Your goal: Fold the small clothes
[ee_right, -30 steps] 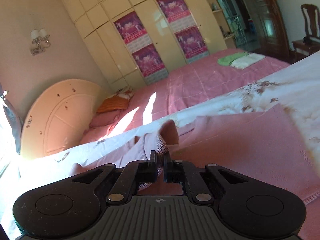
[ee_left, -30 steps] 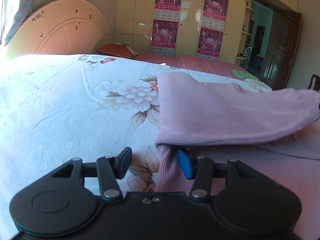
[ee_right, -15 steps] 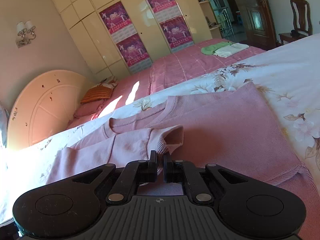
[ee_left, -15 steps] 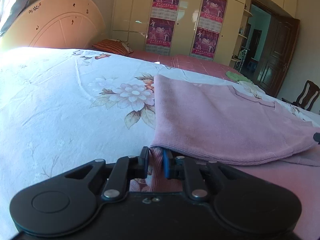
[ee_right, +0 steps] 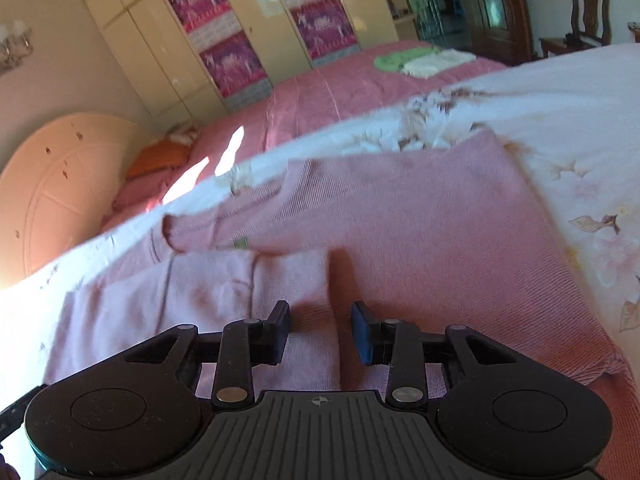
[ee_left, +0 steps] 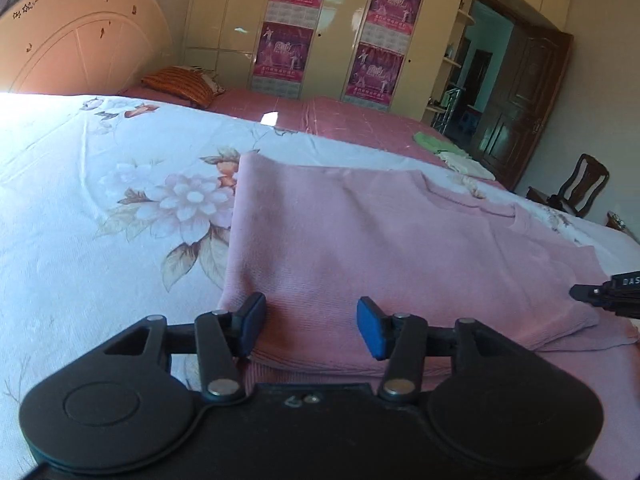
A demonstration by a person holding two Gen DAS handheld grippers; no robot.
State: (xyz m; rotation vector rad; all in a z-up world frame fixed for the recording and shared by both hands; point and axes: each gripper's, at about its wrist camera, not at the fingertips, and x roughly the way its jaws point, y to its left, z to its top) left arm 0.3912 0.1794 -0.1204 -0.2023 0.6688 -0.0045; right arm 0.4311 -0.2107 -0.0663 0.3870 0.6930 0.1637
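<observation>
While both the left gripper [ee_left: 311,322] and right gripper [ee_right: 321,330] gape empty, the pink sweater [ee_right: 420,232] lies flat, sleeve folded across.

A pink ribbed-knit sweater [ee_left: 360,248] is lying on a white bedsheet [ee_left: 100,184] that is showing pale pink flowers with brown-green leaves. On the far bed a pink cover [ee_right: 344,88] is carrying a green cloth [ee_right: 394,60] beside a cream one [ee_right: 434,62], and an orange striped pillow [ee_left: 180,84] is resting at its left end. Magenta posters [ee_left: 292,20] are hanging on cream wardrobe doors [ee_left: 224,20]. The left gripper [ee_left: 310,326] is showing black arms and blue pads [ee_left: 370,326]; the right gripper [ee_right: 320,330] is looking the same.
</observation>
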